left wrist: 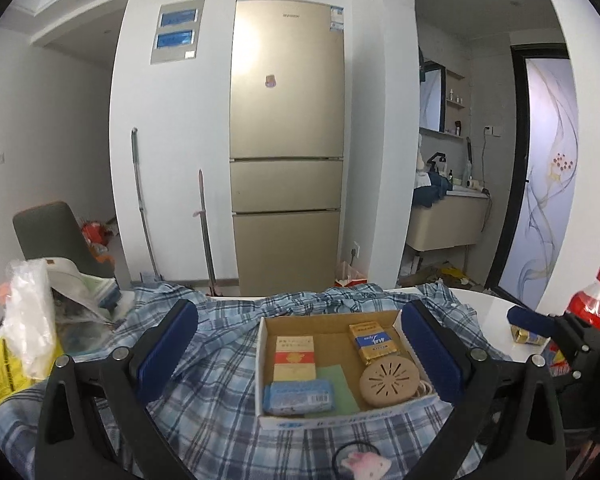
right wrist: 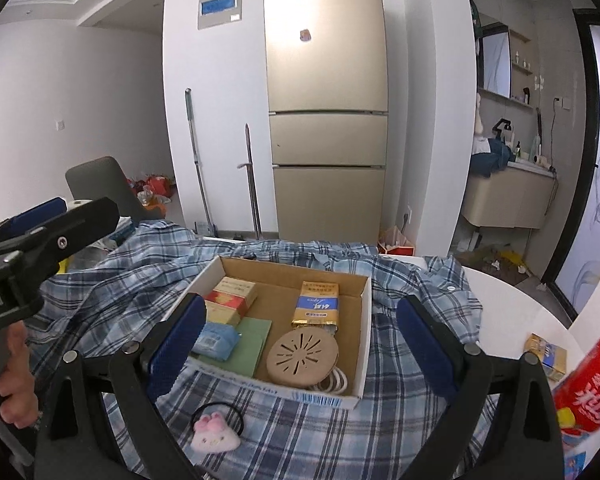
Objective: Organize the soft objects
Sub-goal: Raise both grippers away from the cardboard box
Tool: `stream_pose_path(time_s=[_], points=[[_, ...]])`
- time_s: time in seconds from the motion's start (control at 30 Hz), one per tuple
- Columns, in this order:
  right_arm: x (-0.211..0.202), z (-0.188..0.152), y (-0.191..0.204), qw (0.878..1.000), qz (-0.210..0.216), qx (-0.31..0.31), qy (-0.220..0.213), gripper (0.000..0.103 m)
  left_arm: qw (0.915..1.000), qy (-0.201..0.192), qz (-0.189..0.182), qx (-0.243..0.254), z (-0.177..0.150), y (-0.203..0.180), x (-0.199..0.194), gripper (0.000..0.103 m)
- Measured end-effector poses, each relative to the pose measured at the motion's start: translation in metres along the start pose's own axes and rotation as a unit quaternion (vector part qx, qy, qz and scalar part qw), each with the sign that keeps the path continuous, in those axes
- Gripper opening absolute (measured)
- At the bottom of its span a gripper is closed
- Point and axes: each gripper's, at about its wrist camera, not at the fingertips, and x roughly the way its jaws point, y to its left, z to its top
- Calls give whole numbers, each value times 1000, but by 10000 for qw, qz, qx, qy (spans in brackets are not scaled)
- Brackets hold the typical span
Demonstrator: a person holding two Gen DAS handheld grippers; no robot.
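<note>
A blue plaid shirt (left wrist: 212,396) (right wrist: 112,280) lies spread over the table. On it sits an open cardboard box (left wrist: 328,420) (right wrist: 366,332) holding a blue tissue pack (left wrist: 298,396) (right wrist: 214,340), a red-and-yellow carton (right wrist: 232,296), a green sheet, a gold-and-blue packet (right wrist: 316,308) and a round beige perforated disc (right wrist: 302,356). A pink plush hair tie (left wrist: 364,462) (right wrist: 214,436) rests on the shirt in front of the box. My left gripper (left wrist: 300,350) and right gripper (right wrist: 302,346) both hover open and hold nothing, facing the box.
A red bottle (right wrist: 592,384) stands at the right edge, with a small gold packet (right wrist: 548,354) beside it on the white table (right wrist: 512,312). Plastic bags and clutter (left wrist: 28,332) pile up at the left. A fridge (left wrist: 286,140) and a chair (left wrist: 56,236) stand behind.
</note>
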Motion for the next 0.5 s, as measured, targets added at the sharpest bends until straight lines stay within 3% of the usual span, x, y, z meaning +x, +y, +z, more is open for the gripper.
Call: stream_pose_path(time_s=[0.27, 0.5], points=[[-31, -23, 10, 9999, -45, -112, -19, 96, 9994, -203, -20, 297, -27, -5, -51, 103], [-41, -48, 12, 9999, 19, 147, -24, 96, 9993, -155, -197, 266, -51, -5, -62, 103]])
